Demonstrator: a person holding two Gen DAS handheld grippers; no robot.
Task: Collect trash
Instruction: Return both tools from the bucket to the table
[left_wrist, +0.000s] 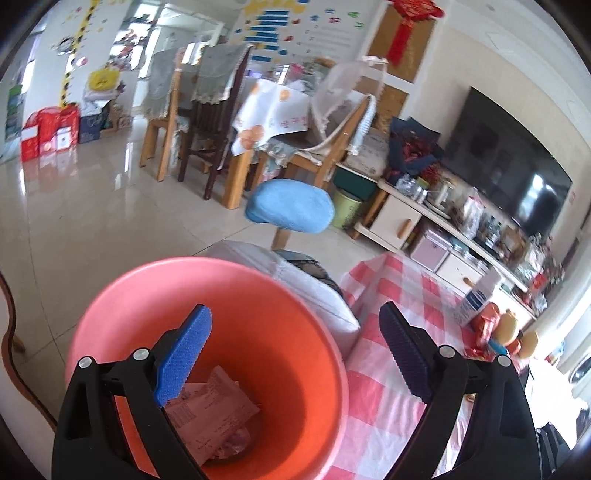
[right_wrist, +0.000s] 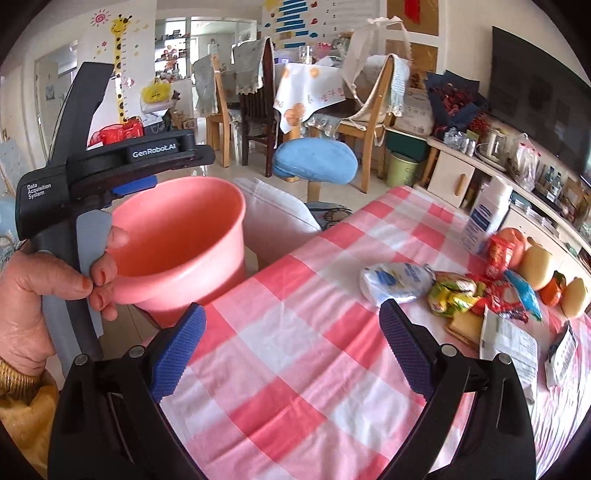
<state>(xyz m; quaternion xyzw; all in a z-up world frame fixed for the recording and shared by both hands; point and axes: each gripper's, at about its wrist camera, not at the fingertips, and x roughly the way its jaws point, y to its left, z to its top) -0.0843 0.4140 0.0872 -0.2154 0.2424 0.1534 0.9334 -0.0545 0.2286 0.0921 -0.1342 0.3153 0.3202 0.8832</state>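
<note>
Pink trash bucket parked just off the edge of the table, next to the pink checked tablecloth, with crumpled receipts and wrappers already sitting at the bottom. Rest of the trash piled at the far right of the table: white plastic pouch, yellow-green snack wrappers, red wrapper, blue wrapper, paper slips. Fruit right behind that pile, plus a blue-and-white carton, so probably not trash.

Left gripper hanging over the bucket mouth, jaws wide, nothing in them. Right gripper over bare cloth, also wide and empty, well short of the pile.

Next up, looks like: right claw to the white pouch, nearest and clear of the rest. Best to come in low, pinch only the pouch, not the cloth underneath. Worth steering clear of the fruit too.
</note>
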